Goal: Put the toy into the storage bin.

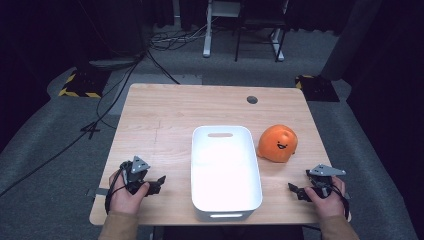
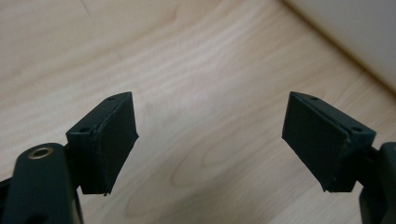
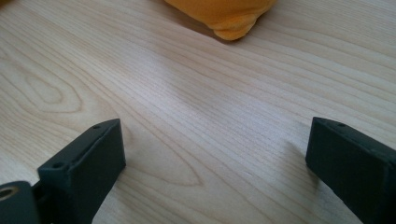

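Note:
A round orange plush toy (image 1: 277,143) with a small black smiling face lies on the wooden table (image 1: 165,110), just right of a white rectangular bin (image 1: 225,172). The bin's inside looks bare. My left gripper (image 1: 159,182) rests low over the table at the front left, pointing toward the bin; its jaws stand open with bare wood between them (image 2: 210,135), and the bin's white wall (image 2: 355,32) shows ahead. At the front right my right gripper (image 1: 294,190) sits open (image 3: 215,158) over bare wood. The plush toy's underside (image 3: 224,16) lies ahead of it.
A round grommet hole (image 1: 252,99) is set into the far part of the tabletop. Beyond the table, on the grey floor, run black cables (image 1: 115,90), and a white desk frame (image 1: 207,30) stands at the back. The table's front edge runs just under both hands.

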The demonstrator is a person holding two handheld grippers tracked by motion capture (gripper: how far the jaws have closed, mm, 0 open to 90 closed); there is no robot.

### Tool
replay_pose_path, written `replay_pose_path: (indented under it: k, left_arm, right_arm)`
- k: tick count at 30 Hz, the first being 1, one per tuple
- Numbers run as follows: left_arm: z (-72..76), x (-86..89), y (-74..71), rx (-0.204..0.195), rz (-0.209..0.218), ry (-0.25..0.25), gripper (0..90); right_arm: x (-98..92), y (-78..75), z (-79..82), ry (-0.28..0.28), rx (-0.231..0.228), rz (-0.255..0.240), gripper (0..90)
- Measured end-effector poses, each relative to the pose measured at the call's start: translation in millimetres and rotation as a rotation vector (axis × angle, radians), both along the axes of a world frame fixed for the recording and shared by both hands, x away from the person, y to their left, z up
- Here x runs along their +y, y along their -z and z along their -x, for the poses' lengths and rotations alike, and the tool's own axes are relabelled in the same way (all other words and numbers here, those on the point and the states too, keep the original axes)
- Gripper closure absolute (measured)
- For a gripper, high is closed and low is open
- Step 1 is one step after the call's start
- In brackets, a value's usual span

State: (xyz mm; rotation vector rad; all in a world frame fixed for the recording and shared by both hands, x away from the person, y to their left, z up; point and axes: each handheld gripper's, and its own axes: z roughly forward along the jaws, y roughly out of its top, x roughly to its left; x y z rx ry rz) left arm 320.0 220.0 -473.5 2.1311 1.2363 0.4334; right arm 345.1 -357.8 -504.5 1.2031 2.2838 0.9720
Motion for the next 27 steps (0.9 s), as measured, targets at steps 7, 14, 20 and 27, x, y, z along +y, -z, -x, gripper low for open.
replay_pose_path:
  k: [7,14,20,27]
  left_arm:
    - [-1.7,0.5,11.9,0.040,-0.035,0.015,17.1]
    - [-1.4,9.5,29.6,-0.021,0.010,0.043,13.2]
    - [-0.4,11.0,29.4,-0.019,0.008,0.044,13.2]
    - [-0.7,11.2,29.3,-0.020,0.008,0.045,13.2]
  right_arm:
    - [0.0,0.0,0.0,0.000,0.001,0.000,4.7]
    - [0.5,-0.3,1.0,0.012,0.005,-0.002,4.7]
    - [0.4,-0.2,1.3,0.018,0.007,-0.001,4.1]
    - [1.2,-0.3,2.1,0.040,0.006,0.003,3.7]
